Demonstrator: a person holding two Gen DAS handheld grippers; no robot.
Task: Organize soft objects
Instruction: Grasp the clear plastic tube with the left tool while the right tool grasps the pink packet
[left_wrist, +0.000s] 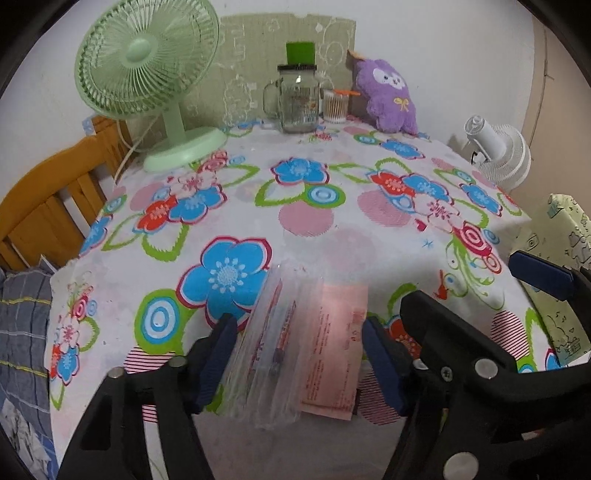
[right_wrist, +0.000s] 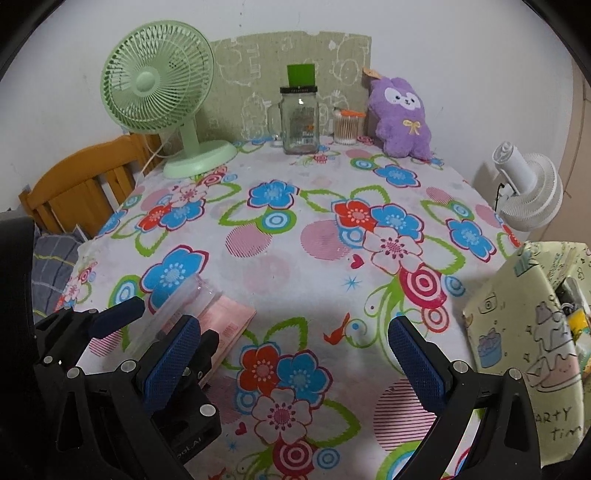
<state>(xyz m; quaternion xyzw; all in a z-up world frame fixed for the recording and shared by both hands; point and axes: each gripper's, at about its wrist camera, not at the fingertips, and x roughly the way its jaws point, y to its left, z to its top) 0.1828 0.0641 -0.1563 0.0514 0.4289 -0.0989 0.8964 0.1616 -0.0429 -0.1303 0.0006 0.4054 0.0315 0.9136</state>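
Left gripper (left_wrist: 299, 354) angled down at the near edge of the table (left_wrist: 332, 236). A clear packet (left_wrist: 266, 354) with pink printed sheets inside sits between its two blue pads. The left pad (left_wrist: 216, 360) is at or against the packet's left edge; contact cannot be told for sure. The right pad (left_wrist: 382, 363) is just beside the pink sheet's right edge, with a thin gap visible. Jaws partly spread, straddling the packet, not clamping it.

The right wrist view shows the same packet (right_wrist: 192, 306) lying flat on the flowered cloth (right_wrist: 295, 258), near the table's front-left corner, with the left gripper (right_wrist: 147, 332) around it.

Right gripper (right_wrist: 291, 365) held over bare cloth to the right of the packet. Its pads stand wide apart, with nothing between them except the flower print. Its left pad (right_wrist: 171, 360) overlaps the left gripper's body in this view.

A wrapped box (right_wrist: 528, 325) with a cartoon print stands close by the right gripper's outer finger.

At the far edge of the table: green fan (right_wrist: 159, 85), glass jar (right_wrist: 300, 120), cotton-swab tub (right_wrist: 346, 127), purple plush (right_wrist: 402, 118) leaning on the wall. White fan (right_wrist: 528, 188) off the right side. Wooden chair (right_wrist: 81, 184) at left.
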